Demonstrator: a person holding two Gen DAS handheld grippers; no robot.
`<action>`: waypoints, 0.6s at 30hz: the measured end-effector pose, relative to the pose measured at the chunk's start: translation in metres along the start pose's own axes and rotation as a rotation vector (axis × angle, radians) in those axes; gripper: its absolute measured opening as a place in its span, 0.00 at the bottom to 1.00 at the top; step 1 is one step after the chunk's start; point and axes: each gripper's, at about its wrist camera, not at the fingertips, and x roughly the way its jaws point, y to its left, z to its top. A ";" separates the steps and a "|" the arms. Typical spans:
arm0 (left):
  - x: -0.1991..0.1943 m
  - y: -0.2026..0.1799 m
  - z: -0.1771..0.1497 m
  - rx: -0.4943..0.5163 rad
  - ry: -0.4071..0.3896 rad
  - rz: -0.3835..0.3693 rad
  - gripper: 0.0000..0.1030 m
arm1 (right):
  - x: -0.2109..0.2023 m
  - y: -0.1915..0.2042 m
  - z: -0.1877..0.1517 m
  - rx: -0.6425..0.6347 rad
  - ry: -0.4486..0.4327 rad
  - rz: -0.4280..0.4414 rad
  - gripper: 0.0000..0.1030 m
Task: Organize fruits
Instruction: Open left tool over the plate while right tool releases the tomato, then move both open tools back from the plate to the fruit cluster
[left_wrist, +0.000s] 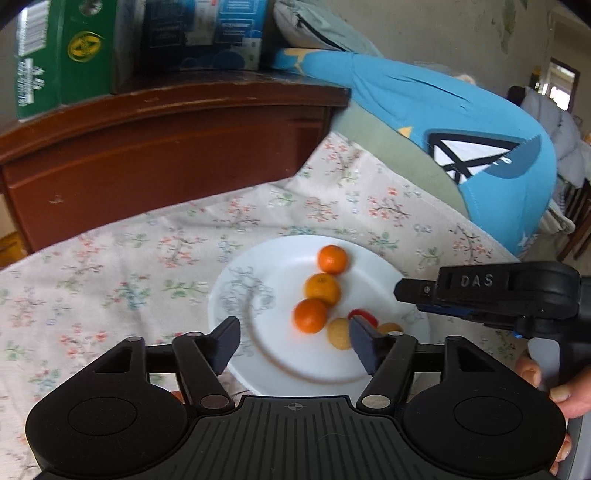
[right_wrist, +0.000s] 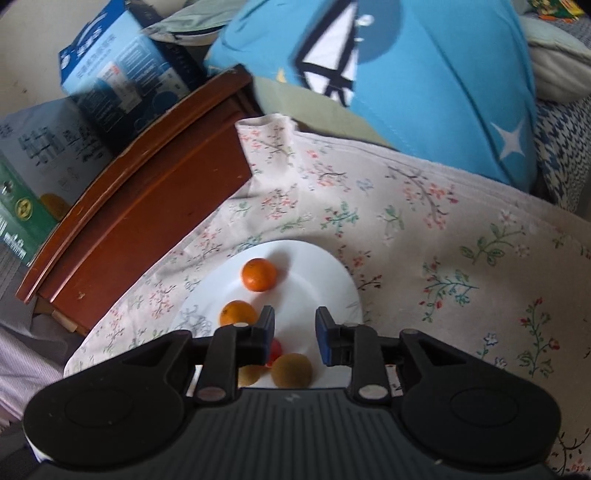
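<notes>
Placement step looked finished: left gripper (left_wrist: 293, 341) stood about half open over the near rim of the white plate (left_wrist: 236, 295), nothing between its fingers. Right gripper (right_wrist: 294, 338) had a narrow gap, also empty, poised above the plate. Plate sat on the floral bedspread (right_wrist: 424, 229) beside the wooden cabinet (left_wrist: 155, 155). On it: three oranges (left_wrist: 322, 288) in a line running away from the left camera, touching or nearly so; two brownish fruits (right_wrist: 291, 370) and a red one (left_wrist: 364, 316) at the near end. Round fruit, no long axis. Next, I'd judge: backing off without nudging the row.
</notes>
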 end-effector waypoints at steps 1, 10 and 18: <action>-0.003 0.003 0.001 -0.005 0.001 0.004 0.63 | 0.000 0.003 -0.001 -0.015 0.002 0.004 0.28; -0.041 0.036 0.001 -0.069 -0.008 0.088 0.75 | -0.011 0.026 -0.013 -0.148 0.004 0.019 0.32; -0.071 0.059 -0.015 -0.118 0.002 0.143 0.76 | -0.020 0.040 -0.030 -0.210 0.039 0.047 0.32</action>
